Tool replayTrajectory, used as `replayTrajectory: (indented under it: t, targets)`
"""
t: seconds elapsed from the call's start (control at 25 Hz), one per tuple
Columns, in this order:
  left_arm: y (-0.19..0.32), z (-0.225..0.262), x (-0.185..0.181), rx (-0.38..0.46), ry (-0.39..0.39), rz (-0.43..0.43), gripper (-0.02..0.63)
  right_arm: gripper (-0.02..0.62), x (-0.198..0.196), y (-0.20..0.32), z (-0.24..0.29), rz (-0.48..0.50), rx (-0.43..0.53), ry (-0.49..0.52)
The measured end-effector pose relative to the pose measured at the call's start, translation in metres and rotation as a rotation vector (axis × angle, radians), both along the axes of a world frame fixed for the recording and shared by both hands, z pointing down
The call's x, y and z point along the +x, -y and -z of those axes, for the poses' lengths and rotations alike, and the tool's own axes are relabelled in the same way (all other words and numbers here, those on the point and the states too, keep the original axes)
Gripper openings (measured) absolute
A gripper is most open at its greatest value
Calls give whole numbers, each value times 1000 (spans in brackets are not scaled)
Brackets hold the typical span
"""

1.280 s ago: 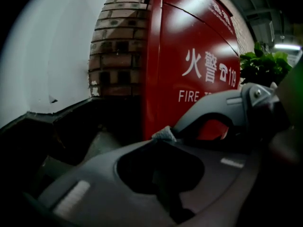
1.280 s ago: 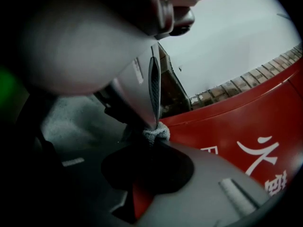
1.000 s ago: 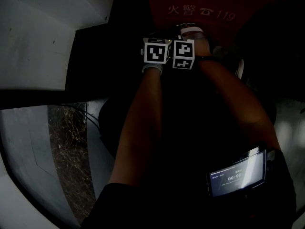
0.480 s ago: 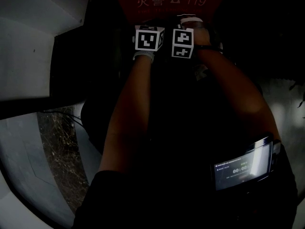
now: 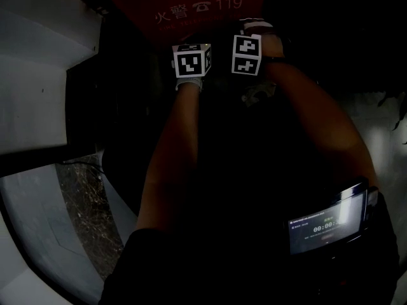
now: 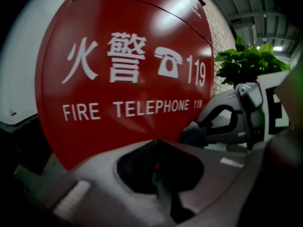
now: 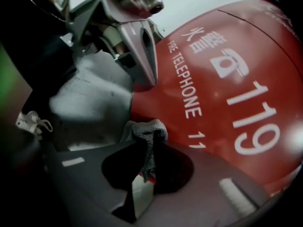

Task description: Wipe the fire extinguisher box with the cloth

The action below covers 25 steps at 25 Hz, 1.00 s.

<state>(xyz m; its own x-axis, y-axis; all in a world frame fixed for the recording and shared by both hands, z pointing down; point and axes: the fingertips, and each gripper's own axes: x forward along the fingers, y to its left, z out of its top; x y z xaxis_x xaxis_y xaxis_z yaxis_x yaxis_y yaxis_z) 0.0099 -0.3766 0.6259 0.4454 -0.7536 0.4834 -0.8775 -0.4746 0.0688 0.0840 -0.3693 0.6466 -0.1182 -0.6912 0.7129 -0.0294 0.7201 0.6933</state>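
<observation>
The fire extinguisher box (image 6: 128,65) is red with white "119" and "FIRE TELEPHONE" lettering; it fills both gripper views (image 7: 227,79) and shows dimly at the top of the head view (image 5: 191,8). A grey cloth (image 7: 148,138) is bunched against the red face, and my right gripper (image 7: 147,150) is shut on it. My left gripper (image 6: 155,144) is close to the box front with its jaws together and nothing between them. The two marker cubes (image 5: 191,61) (image 5: 247,54) sit side by side just below the box. Each gripper shows in the other's view.
A green potted plant (image 6: 246,63) stands right of the box by a brick wall (image 6: 220,27). White wall ledges (image 5: 38,94) lie to the left above speckled floor (image 5: 89,208). A lit screen device (image 5: 324,224) hangs at the person's right side.
The two marker cubes, touching a second ago, now stand a little apart. The box lettering has slid left and up in the head view.
</observation>
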Motion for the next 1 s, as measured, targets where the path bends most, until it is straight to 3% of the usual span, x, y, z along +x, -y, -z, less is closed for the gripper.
replayTrajectory:
  t: [0.32,0.52,0.72,1.0]
  targets:
    - [-11,11,61,15,1,-71,2,34,27,0,4,-24,3,-17]
    - [-18,21,79,22,7,-105,2,35,45,-2,4,-49,-6,-36]
    - [-28,61,67,60,-16,-113,2,35,39,-8,42,-15,49,-2]
    - [-51,178,36,141,-96,-83,2,35,18,-40,158,85,166,54]
